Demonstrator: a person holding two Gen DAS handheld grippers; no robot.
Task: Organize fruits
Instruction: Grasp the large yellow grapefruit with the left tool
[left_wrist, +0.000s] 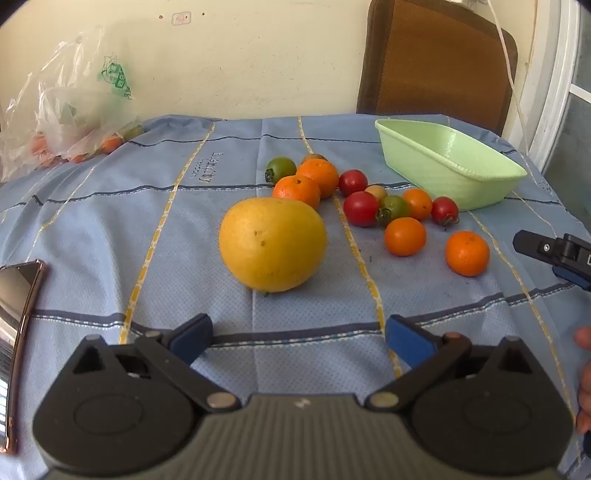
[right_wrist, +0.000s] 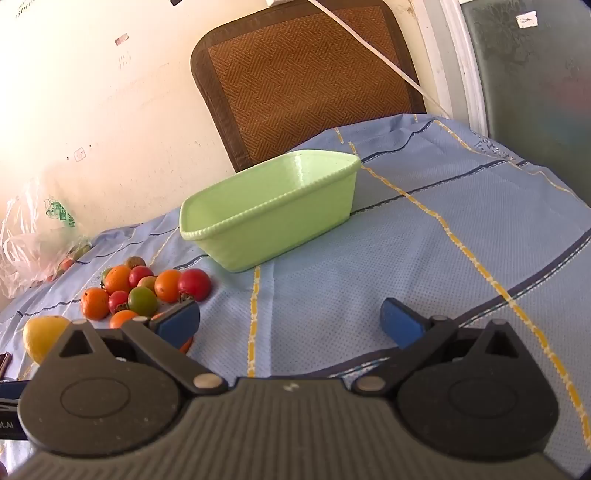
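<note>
left gripper (left_wrist: 297, 338): jaws wide, nothing between, near side of the blue cloth (left_wrist: 92, 229) | right gripper (right_wrist: 290, 321): wide, empty | yellow fruit (left_wrist: 272, 243): just beyond left gripper | oranges and tomatoes (left_wrist: 360, 208): clustered right of it (several touching) | green basket (left_wrist: 448, 162): far right, nothing in it

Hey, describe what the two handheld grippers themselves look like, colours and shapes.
Both match: the left gripper and right gripper have a ribbed dark grey body, two rounded black housings with triangular cut-outs, black linkage arms with silver pivot pins, and blue pads on the fingers.
</note>
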